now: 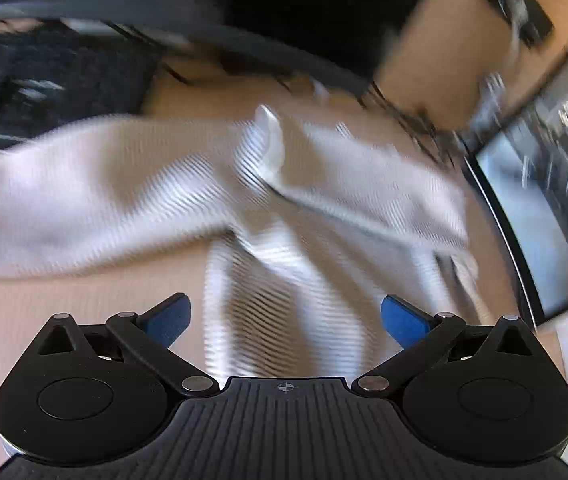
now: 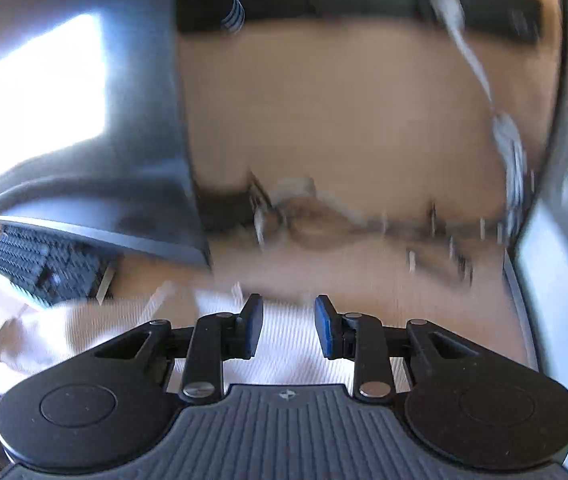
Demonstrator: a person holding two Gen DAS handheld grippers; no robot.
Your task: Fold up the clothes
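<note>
Left wrist view first, and it's a blurry one: the left gripper hangs over the counter with its jaws spread wide and nothing between the blue pads. Right ahead lies the garment, a pale, finely striped knit, spread loosely across the wood with what looks like one sleeve trailing out to the left side of the view and another fold running off to the right. A white label or collar piece pokes up near its middle.

Over to the right wrist view: the right gripper sits low above the same garment, jaws parted only a little, pads clear of the cloth, nothing pinched. A keyboard and a monitor sit off to the left, cables trail along the back of the counter.

How will it handle? Light and thoroughly limp, I'd say: no stiffness at all, so it will sag and drape from whatever point is lifted. The ribbed knit should give the pads decent friction, no slipping worries, no breakage either. Best bet is pinching a hem edge or a shoulder seam, where the layers are thicker, and taking one layer only. Grab mid-panel and it just bunches.
</note>
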